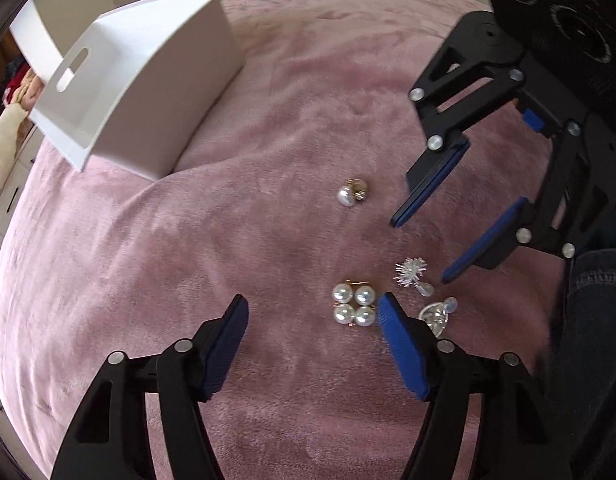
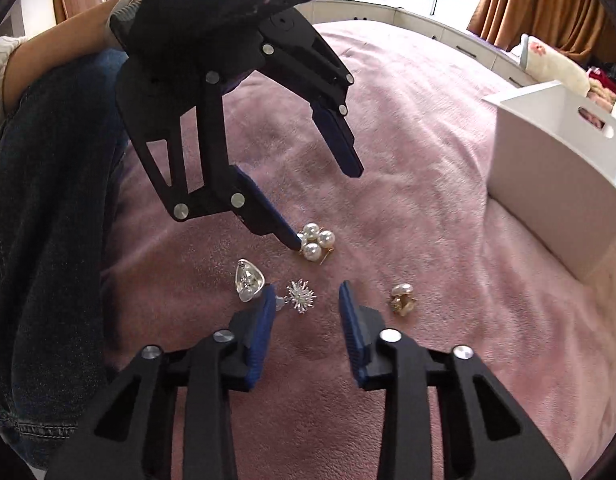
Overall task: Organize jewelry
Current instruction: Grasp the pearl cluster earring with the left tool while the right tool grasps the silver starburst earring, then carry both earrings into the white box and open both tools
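Left wrist view: the left tongs (image 1: 312, 308) stand released over a pink plush blanket (image 1: 188, 260), nothing pressed between their blue pads. Just off the right pad lies a cluster of four pearl earrings (image 1: 353, 309); beyond that pad sits a silver teardrop earring (image 1: 434, 316), partly hidden, with a silver starburst earring (image 1: 410, 273) just past it. Farther on, the right tongs (image 1: 420, 250) hang tilted above the blanket, their pads apart with nothing between them. A gold-and-pearl earring (image 1: 352, 193) lies alone near the middle of the blanket. At the far left stands a white storage box (image 1: 156, 92) with a slot handle, well apart from the jewelry.

In the right wrist view, the right tongs (image 2: 308, 294) straddle the starburst earring (image 2: 302, 297) without gripping it, the teardrop earring (image 2: 249, 280) just to their left and the gold-and-pearl earring (image 2: 403, 299) to their right. Beyond, one pad of the left tongs (image 2: 328, 210) touches the pearl cluster (image 2: 317, 242). A denim-clad leg (image 2: 48, 240) borders the left edge.
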### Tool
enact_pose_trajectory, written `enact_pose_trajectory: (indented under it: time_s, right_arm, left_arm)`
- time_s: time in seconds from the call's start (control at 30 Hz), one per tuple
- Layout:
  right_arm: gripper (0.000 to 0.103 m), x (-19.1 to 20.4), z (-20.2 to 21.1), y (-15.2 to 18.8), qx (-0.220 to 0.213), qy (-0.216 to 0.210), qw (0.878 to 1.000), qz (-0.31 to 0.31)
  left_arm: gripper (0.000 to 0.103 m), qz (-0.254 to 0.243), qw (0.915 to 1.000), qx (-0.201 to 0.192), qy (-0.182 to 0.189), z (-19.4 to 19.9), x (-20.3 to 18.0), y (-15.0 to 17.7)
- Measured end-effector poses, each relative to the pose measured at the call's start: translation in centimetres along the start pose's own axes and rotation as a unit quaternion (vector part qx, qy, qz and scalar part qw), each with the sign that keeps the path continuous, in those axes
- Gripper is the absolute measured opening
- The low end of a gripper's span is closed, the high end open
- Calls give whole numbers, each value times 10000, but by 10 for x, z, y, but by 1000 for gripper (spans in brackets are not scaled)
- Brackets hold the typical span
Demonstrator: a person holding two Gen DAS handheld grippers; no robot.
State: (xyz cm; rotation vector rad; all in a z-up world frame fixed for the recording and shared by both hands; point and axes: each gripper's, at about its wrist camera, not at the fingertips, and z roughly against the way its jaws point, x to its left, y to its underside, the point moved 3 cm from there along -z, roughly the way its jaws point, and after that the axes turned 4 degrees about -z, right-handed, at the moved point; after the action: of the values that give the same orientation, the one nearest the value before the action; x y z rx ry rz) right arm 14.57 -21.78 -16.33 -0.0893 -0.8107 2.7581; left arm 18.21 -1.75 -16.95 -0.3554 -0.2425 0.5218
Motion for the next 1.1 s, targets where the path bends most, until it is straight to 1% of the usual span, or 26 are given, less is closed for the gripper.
enact_pose_trajectory:
  time_s: [0.03,0.17,0.3,0.4,0.43,0.47,0.5,0.6,0.77,0.87,0.97,1.1]
  right_arm:
    - [17,0,-3,1,58,-56,10000,12]
    - [19,6,-14,6,200,-146,9997,56]
    - [20,6,-23,8,279,-149,9995,29]
    - [20,6,-29,5,269,-177,9995,-9]
    - [19,6,-30,3,259,-178,9995,-13]
    - [19,8,-31,3,246,-172,9995,-11]
    - [19,10,-32,2,238,-175,9996,1]
    - [10,5,-31,1,206,-126,9997,-42]
    - [10,0,-24,-1,149,-105,9998,-67]
    - [9,0,-17,-4,61,-87,9999,-101]
    - [9,-6,4,-5,-118,-36,9998,-167]
    - [9,-14,22,-8,-366,76,9989,-269]
  left_arm:
    - [64,-40,10000,24,58,-3,-2,0]
    - [58,-215,9993,231,197,-18,-5,1]
    - [55,-149,9992,253,258,-25,0,-2]
    - [42,17,9992,251,304,-29,8,-5]
    - [33,87,9992,251,284,-29,12,-6]
    - [28,163,9991,247,289,-29,17,-6]
    - [28,276,9987,229,373,-29,21,-6]
    - [27,330,9984,191,406,-29,29,-7]
    - [27,298,9988,193,324,-28,29,-8]
    - [27,338,9989,139,292,-21,20,-4]
    - [27,457,9988,45,181,-3,13,3]
    - [27,724,9972,-157,-35,14,24,4]
